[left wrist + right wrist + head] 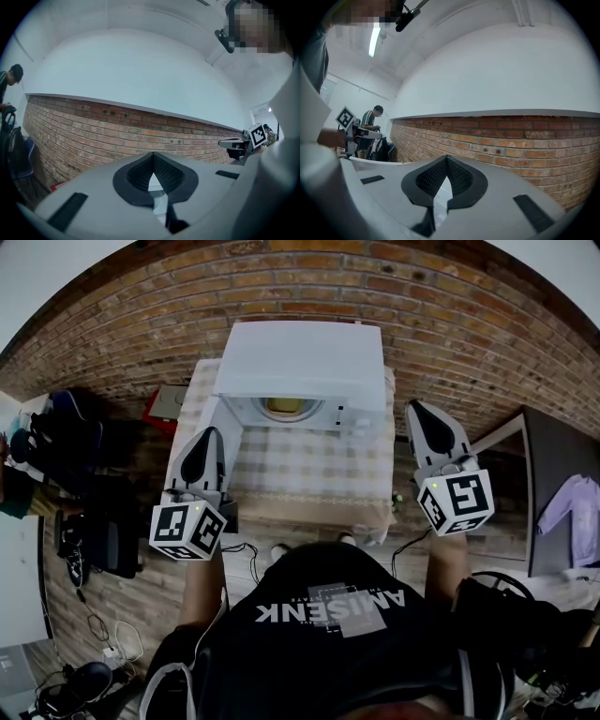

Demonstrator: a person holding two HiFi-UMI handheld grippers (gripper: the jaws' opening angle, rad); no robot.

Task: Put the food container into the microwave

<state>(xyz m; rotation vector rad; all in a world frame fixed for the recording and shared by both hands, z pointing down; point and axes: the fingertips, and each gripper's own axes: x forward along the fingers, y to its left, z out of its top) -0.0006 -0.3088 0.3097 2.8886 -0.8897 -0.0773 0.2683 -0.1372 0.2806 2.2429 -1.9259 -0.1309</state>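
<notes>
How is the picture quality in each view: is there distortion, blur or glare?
Head view: strong fisheye bends the brick wall into an arc; the light is even, with no glare. Left gripper view: a dark round vignette fills the corners; the left tongs look soft up close. Right gripper view: same vignette; the ceiling lamp glares brightly.

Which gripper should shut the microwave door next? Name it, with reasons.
Left. The food container already sits inside the microwave, whose door hangs open toward the left gripper. The right gripper stands beyond the opposite side. Both are shut and empty.
</notes>
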